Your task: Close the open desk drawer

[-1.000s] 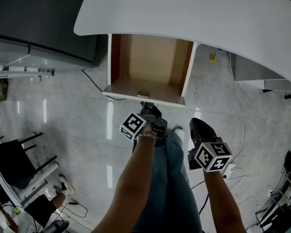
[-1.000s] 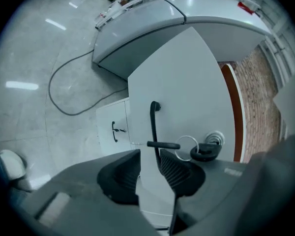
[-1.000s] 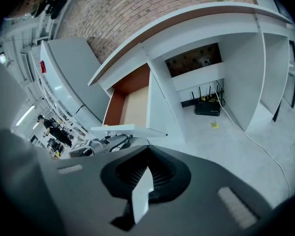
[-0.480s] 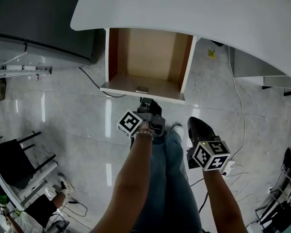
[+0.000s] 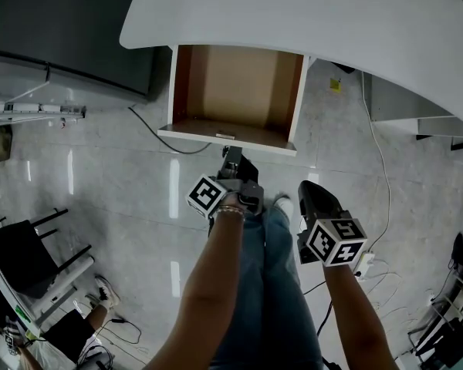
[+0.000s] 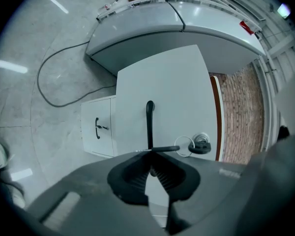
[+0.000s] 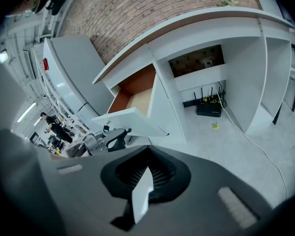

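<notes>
Drawer (image 5: 235, 91): open under counter (image 5: 309, 14). Left tool (image 6: 150, 152): pinched narrow on drawer handle (image 6: 149, 124), likely to push it shut. Right tool (image 7: 148, 167): closed, empty, idle.

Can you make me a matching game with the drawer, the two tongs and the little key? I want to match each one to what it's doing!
Things:
1. drawer
2. left tongs
3. right tongs
4. key

What it's doing:
a. holding nothing
b. sticking out of the drawer's front
c. pulled open under the desk
d. clamped on the black handle

Right pairs: 1-c, 2-d, 3-a, 4-b
</notes>
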{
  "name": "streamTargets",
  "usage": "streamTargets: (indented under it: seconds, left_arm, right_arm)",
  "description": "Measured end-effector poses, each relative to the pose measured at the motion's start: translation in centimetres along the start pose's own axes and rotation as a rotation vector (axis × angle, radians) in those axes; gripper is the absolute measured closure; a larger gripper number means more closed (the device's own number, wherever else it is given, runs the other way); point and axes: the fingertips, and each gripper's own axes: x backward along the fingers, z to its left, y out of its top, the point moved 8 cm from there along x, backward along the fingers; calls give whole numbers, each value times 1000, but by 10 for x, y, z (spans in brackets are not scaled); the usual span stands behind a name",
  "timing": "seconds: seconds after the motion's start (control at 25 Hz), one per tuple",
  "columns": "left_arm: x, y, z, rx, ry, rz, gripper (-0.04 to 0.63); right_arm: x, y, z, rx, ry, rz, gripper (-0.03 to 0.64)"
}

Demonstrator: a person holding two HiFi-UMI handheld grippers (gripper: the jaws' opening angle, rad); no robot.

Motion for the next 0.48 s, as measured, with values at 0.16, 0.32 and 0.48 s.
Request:
streamTargets:
  seconds: [0.16, 0.32, 0.48]
  left_arm:
    - [1, 0, -9, 0, -4, 0, 578]
    - [2, 1, -19, 5, -23, -9, 578]
    - [3, 1, -28, -1, -42, -11, 578]
  right_arm:
    - [3, 4, 3, 5, 4, -3, 617]
    - [6, 10, 6, 13, 10, -8, 617]
    - [8, 15, 6, 13, 12, -11, 618]
